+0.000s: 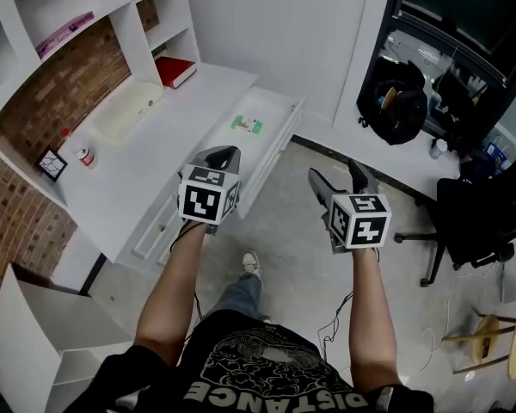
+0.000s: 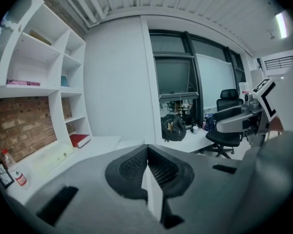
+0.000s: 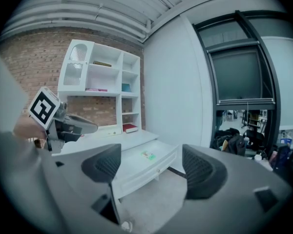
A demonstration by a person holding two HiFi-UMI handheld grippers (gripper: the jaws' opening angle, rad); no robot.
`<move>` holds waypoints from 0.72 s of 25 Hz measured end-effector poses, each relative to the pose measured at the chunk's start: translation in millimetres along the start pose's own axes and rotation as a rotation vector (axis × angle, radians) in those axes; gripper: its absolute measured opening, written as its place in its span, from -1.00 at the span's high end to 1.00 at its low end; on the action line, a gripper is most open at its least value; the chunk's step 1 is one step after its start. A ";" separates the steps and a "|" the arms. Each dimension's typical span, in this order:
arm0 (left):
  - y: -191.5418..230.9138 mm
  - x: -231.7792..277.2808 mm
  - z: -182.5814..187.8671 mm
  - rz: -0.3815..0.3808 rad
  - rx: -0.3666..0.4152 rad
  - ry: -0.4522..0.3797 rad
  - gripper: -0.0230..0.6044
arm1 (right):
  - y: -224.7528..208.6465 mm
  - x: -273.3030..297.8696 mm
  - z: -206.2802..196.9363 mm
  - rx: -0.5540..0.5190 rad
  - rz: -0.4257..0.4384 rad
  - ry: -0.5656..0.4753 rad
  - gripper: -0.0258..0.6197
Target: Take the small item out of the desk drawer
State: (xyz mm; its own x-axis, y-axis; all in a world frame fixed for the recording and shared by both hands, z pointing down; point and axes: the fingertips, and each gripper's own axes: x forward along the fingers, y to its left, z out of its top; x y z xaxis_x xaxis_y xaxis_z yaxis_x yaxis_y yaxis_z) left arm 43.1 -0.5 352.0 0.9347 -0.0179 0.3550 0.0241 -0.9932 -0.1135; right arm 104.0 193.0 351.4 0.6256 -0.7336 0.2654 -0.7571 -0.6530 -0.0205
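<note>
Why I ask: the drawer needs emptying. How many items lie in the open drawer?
1. A small green item lies in the open drawer, near its middle. The drawer's near end sits behind the left tool, so more could be hidden.

**White bench with its drawer open**

The white bench (image 1: 146,183) runs along the brick wall, and its drawer (image 1: 271,110) is pulled out. One small green item (image 1: 247,126) lies in the drawer. On the bench top are a pale flat tray (image 1: 129,110), a red book (image 1: 174,70) at the far end, and a small bottle (image 1: 84,155) with a red label. Near the bottle, a black-framed card (image 1: 52,163) stands at the wall.
</note>
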 end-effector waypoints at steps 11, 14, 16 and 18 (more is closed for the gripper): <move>96.3 75.0 -9.2 0.072 -0.062 0.034 0.90 | 6.4 133.8 27.5 -0.042 0.099 0.032 -0.25; 129.4 102.4 -6.9 0.086 -0.080 0.042 0.90 | 4.2 177.7 40.5 -0.046 0.115 0.038 -0.25; 151.6 120.7 -4.4 0.093 -0.092 0.045 0.90 | 3.9 207.1 49.1 -0.052 0.125 0.045 -0.25; 172.7 138.4 -3.0 0.097 -0.104 0.051 0.90 | 4.7 236.2 57.2 -0.057 0.136 0.053 -0.26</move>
State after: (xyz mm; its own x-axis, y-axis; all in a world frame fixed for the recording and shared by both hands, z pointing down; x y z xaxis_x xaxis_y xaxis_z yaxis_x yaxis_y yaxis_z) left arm 175.6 -174.9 384.4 0.9114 -0.1180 0.3943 -0.1052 -0.9930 -0.0541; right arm 259.0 5.9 358.8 0.5068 -0.8029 0.3139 -0.8447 -0.5353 -0.0054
